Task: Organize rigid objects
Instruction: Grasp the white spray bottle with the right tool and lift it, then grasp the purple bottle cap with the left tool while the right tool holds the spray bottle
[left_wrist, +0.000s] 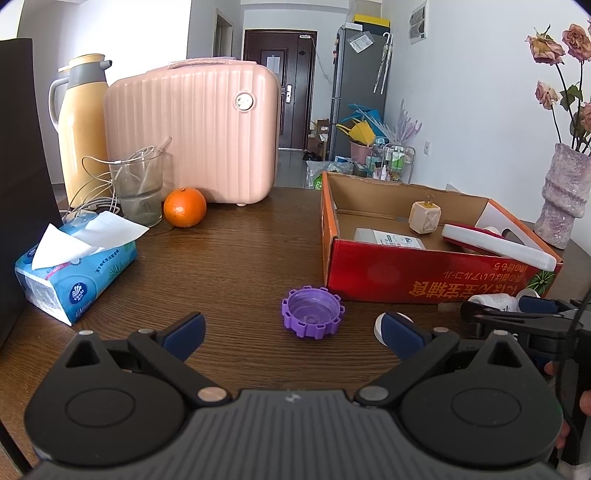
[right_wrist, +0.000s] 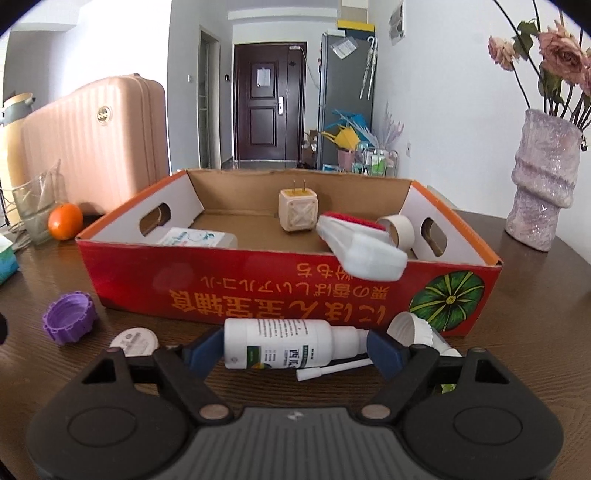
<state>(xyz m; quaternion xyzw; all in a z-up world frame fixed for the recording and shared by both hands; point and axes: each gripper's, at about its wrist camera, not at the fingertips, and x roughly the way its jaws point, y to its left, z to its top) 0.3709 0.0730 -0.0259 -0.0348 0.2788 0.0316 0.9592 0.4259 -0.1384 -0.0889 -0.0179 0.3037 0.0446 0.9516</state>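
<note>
My right gripper (right_wrist: 295, 350) is shut on a white spray bottle (right_wrist: 280, 343), which lies sideways on the table with one pad at its base and the other at its nozzle end. Just behind it stands the red cardboard box (right_wrist: 221, 280), holding a beige plug adapter (right_wrist: 297, 214), a tape roll (right_wrist: 400, 230), a white-and-red brush (right_wrist: 362, 251) and a flat white pack (right_wrist: 195, 236). My left gripper (left_wrist: 293, 334) is open low over the table. A purple toothed cap (left_wrist: 312, 317) lies upturned just ahead, between its fingers. The right gripper (left_wrist: 517, 308) and bottle show at the right edge.
A white round lid (right_wrist: 135, 341) and a white ribbed cap (right_wrist: 410, 328) lie in front of the box. On the left are a tissue pack (left_wrist: 74, 266), an orange (left_wrist: 184, 206), a glass with cables (left_wrist: 140, 192), a pink case (left_wrist: 192, 136) and a thermos (left_wrist: 83, 125). A vase (right_wrist: 543, 181) stands at the right.
</note>
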